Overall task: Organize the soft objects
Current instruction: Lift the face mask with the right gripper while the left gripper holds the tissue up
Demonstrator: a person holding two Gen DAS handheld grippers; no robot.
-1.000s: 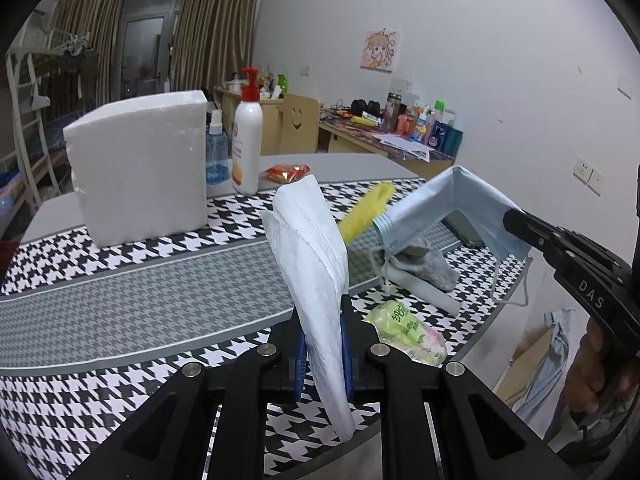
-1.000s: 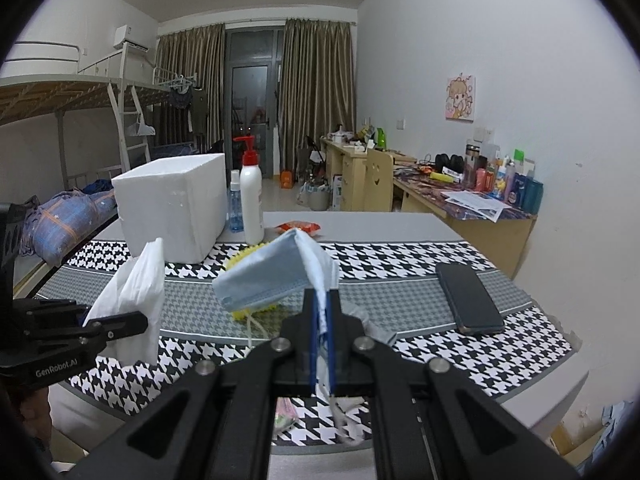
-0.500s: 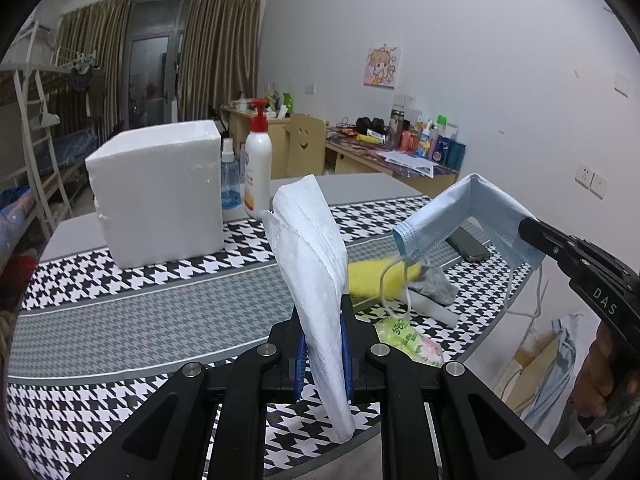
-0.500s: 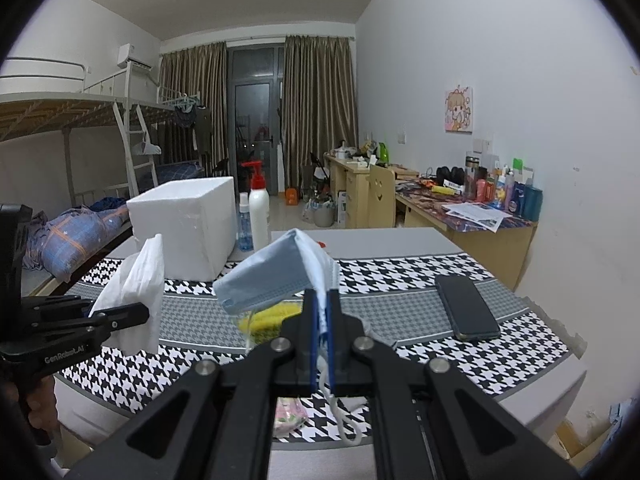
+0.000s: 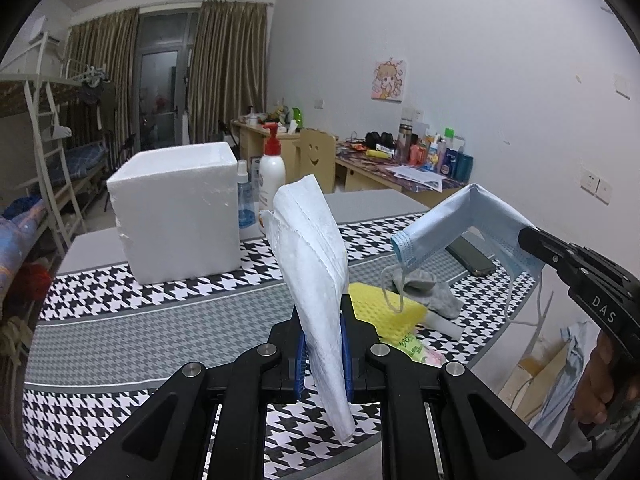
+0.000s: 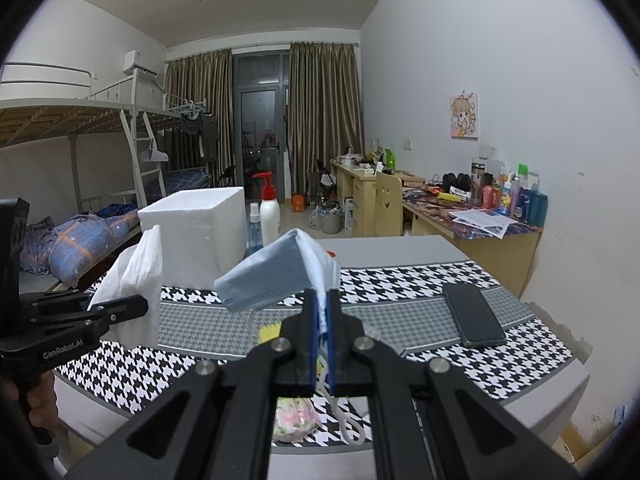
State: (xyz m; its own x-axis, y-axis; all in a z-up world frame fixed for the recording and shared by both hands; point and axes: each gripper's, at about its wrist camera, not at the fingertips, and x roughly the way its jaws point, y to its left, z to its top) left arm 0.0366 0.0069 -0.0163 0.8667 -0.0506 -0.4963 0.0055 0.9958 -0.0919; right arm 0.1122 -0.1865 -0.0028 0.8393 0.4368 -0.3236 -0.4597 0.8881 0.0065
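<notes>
In the left wrist view, the left tool (image 5: 323, 354) is closed on a folded white tissue (image 5: 312, 264), which stands upright in the air above the tabletop (image 5: 120, 328). At 3 o'clock, the right tool (image 5: 532, 240) pinches a blue face mask (image 5: 452, 220) that hangs folded over its tip. Under the mask lie a yellow sponge (image 5: 380, 308), a grey cloth (image 5: 432, 292) and a small green packet (image 5: 416, 350); a white foam box (image 5: 180, 224) stands at 11 o'clock with a pump bottle (image 5: 272, 176) beside it. In the right wrist view, the right tool (image 6: 321, 344) grips the mask (image 6: 276, 276), whose fold hides most of the sponge (image 6: 269, 331). The left tool (image 6: 138, 306) holds the tissue (image 6: 136, 288) at 9 o'clock. A dark phone (image 6: 472, 314) lies at 3 o'clock.
</notes>
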